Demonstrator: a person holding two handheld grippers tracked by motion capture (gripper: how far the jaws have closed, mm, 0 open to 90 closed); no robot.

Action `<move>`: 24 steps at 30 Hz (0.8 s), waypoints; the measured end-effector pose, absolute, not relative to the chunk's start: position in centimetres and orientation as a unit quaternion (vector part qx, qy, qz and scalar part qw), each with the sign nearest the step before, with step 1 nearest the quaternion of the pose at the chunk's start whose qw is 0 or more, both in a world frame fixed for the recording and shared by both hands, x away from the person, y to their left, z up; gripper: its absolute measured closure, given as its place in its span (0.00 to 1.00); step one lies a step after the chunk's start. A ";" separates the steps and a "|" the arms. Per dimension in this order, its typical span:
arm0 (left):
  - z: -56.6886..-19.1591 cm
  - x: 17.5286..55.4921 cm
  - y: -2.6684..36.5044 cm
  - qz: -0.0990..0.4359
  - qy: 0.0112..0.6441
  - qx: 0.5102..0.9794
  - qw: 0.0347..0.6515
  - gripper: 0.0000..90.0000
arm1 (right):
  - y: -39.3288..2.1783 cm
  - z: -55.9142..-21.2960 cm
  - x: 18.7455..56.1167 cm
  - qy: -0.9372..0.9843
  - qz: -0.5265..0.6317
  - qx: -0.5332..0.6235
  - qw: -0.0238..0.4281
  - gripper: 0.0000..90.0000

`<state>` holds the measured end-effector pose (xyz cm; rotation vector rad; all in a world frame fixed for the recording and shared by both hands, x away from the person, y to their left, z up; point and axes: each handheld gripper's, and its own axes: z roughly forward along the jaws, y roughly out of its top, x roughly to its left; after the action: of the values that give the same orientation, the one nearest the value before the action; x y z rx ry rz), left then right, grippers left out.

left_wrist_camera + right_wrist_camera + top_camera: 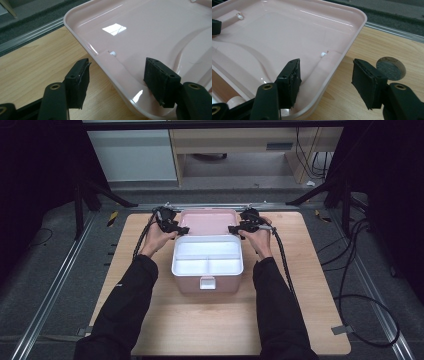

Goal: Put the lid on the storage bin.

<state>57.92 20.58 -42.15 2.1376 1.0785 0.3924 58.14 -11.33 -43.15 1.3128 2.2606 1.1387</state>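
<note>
From above I can't make out either jaw gap, but up close my left gripper (115, 83) and right gripper (325, 83) each stand spread astride a side rim of the pink lid (207, 222), lying open mid-frame, pads not pressing.

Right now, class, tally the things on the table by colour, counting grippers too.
Pink: 2, box and its open lid
White: 1, tray
Black: 2, left gripper and right gripper
Total: 5

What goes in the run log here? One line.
box: open | lid: laid back | left gripper: astride lid rim, open | right gripper: same
</note>
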 end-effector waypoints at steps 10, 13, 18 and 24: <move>-42.4 58.1 20.7 0.135 0.420 0.820 0.365 0.41 | -10.8 -43.3 58.3 0.786 0.400 0.455 0.125 0.47; -42.3 58.1 20.8 0.136 0.419 0.820 0.366 0.42 | -10.8 -43.1 58.3 0.786 0.400 0.453 0.129 0.48; -41.9 57.9 20.9 0.142 0.416 0.821 0.364 0.48 | -11.1 -42.7 58.1 0.781 0.410 0.454 0.127 0.50; -41.2 57.7 21.3 0.146 0.421 0.808 0.386 0.52 | -11.2 -42.0 57.9 0.773 0.421 0.453 0.139 0.52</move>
<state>57.69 21.28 -41.24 2.0574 1.0722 0.3710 57.90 -11.15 -42.02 1.3090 2.2346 1.2175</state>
